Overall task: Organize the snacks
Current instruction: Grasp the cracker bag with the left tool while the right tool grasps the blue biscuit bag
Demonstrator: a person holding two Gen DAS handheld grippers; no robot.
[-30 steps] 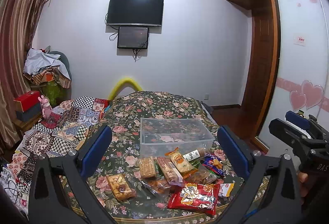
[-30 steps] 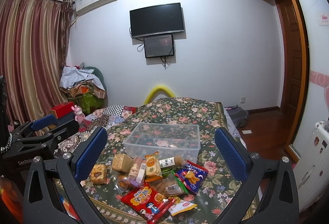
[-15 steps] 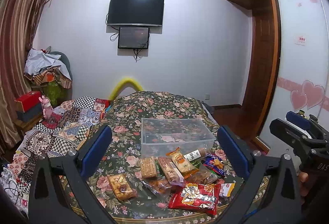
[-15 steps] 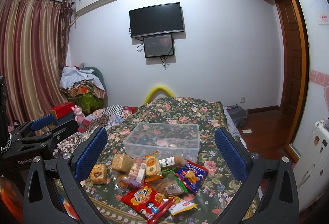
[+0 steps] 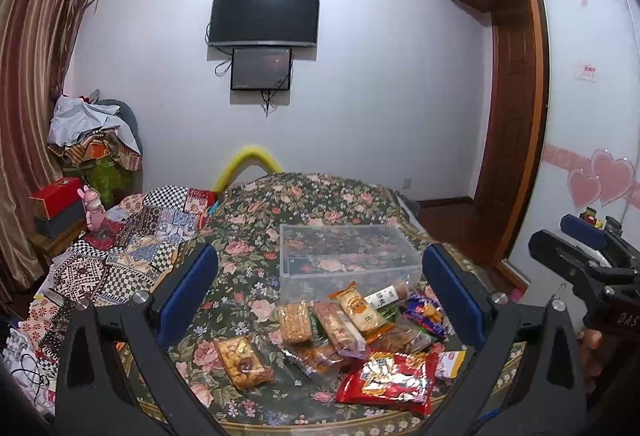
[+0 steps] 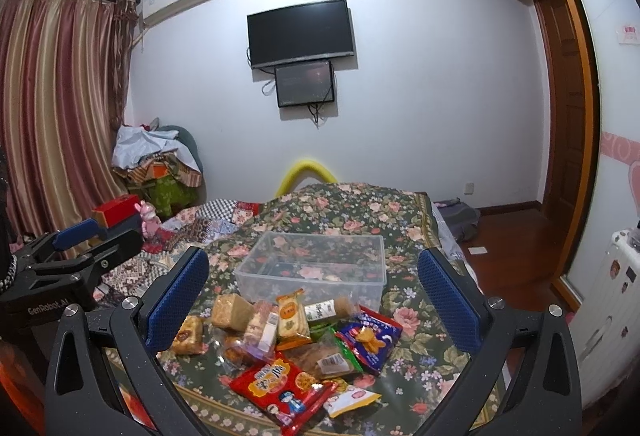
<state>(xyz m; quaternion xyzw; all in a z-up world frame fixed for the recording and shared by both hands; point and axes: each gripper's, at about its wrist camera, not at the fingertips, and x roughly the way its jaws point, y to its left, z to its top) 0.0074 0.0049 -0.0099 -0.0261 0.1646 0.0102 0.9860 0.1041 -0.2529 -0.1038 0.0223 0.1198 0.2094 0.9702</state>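
From the left wrist view, our left claw hangs with its blue pads spread wide and nothing between them, above the near edge of the floral-covered desk. The heap of wrapped snacks lies straight ahead toward 12 o'clock, slightly right of centre, and the clear rectangular plastic box sits just beyond it, long axis running 9 to 3. The flat red crinkly snack bag lies nearest, at about 1 o'clock. Our right claw shows at 3 o'clock, off the desk's edge.

From the right wrist view, our right claw is likewise spread and empty. The snack heap sits dead ahead, the red bag nearest, its long axis running 10 to 4. We judge both claws about equally near.
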